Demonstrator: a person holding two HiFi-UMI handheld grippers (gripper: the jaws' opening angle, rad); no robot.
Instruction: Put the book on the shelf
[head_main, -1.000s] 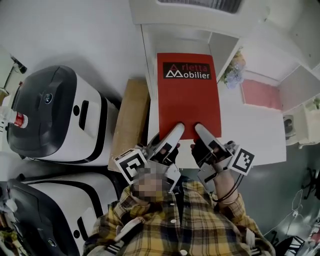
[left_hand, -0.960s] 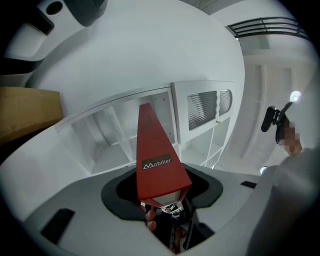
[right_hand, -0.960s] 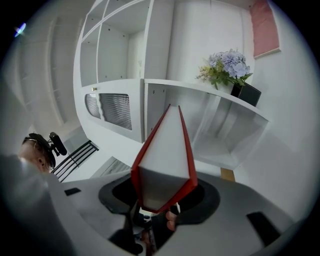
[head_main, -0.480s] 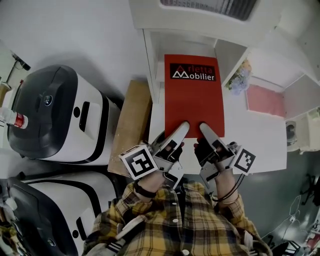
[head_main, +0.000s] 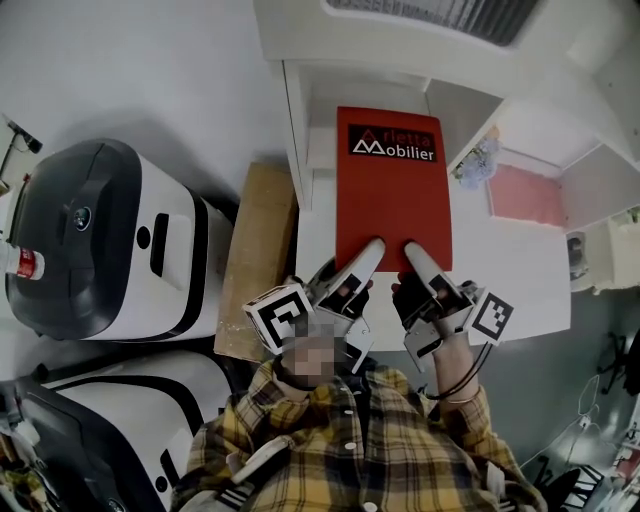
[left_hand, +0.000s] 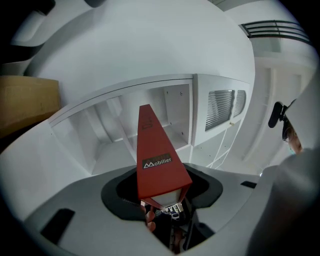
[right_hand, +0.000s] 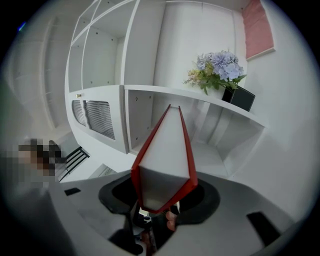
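Across the top of the head view stands a white shelf unit divided into open compartments. One compartment right of centre holds a bunch of pale blue and lilac flowers in a black square pot. The next compartment to the right holds a flat pink panel. A red book points into the compartment at the left end of the unit, its far end at that compartment's mouth. No view shows whether the book rests on the board.

Both grippers hold the book by its near edge, side by side. The left gripper has its jaws closed on the left part of that edge. The right gripper has its jaws clamped on the right part. Each gripper view shows the book running straight out from between the jaws toward the shelf.

The book is large, thin and rectangular, with a plain bright red cover. Near its far end a black band carries the white word "Mobilier", with dim red lettering above it that cannot be read. From the right gripper view the white page block shows between the two red covers, which spread slightly apart at the near end.

A person in a yellow plaid shirt fills the bottom of the head view. Left of the shelf unit a brown cardboard box lies beside it. Further left sit two bulky white machines with black tops
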